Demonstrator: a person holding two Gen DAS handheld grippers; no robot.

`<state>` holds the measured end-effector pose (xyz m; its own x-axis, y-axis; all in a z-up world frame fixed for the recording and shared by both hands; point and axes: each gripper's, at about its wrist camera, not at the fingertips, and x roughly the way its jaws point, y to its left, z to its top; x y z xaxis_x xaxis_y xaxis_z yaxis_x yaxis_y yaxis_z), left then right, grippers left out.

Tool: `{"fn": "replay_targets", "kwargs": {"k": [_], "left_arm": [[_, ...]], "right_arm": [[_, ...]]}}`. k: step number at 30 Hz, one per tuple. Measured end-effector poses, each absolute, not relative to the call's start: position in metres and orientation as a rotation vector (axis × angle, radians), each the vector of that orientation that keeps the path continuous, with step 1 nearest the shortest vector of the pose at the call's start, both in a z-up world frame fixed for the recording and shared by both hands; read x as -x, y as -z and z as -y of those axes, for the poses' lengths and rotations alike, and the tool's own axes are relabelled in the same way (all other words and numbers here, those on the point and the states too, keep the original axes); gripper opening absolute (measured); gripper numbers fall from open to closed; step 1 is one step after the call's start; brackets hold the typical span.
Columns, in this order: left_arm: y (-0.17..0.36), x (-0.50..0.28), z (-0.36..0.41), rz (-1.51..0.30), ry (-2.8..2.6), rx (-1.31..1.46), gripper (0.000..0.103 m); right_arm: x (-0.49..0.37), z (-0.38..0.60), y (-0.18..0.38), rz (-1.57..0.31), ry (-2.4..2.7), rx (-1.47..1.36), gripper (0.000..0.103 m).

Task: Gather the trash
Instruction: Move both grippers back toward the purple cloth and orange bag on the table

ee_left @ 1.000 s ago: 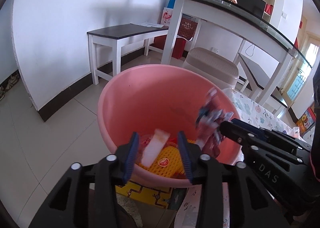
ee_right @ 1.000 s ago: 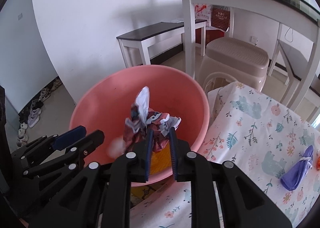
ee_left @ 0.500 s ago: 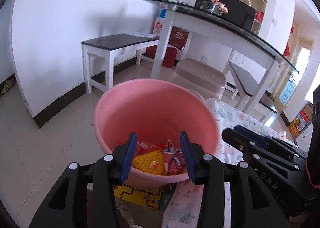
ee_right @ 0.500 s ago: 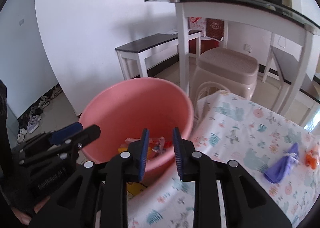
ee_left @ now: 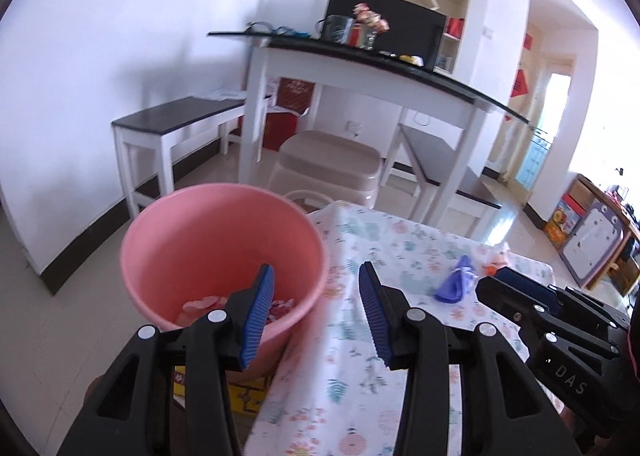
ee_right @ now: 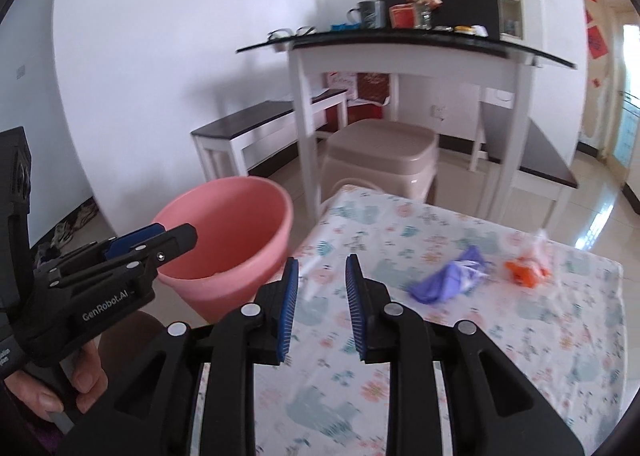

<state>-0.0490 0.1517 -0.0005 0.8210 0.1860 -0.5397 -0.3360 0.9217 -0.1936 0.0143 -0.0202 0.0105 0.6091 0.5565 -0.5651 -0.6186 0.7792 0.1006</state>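
Both grippers have pulled back from the bucket since a second ago, when the right one held a crumpled wrapper over it and a white scrap was falling in front of the left one; now that trash lies at the bottom. The left gripper is wide open and holds nothing, and the right gripper is also parted and empty, above the flowered cloth.

I judge that one drop is finished and the next pick begins. Two pieces remain on the cloth: a purple wrapper and an orange piece, near each other. The right gripper should reach forward and close on the purple one.

The bucket bottom is mostly hidden by the left finger, and the orange piece is too blurred to identify.
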Motion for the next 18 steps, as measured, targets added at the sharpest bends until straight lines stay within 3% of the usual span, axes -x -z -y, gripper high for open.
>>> {"fn": "replay_targets", "kwargs": {"k": [12, 18], "left_arm": [[-0.012, 0.031, -0.117, -0.565, -0.203, 0.242, 0.043], [-0.009, 0.014, -0.102, -0.591, -0.15, 0.213, 0.048]], "right_arm": [[-0.029, 0.091, -0.012, -0.614, -0.566, -0.014, 0.025], [-0.049, 0.124, -0.005, -0.617, -0.498, -0.073, 0.025]]}}
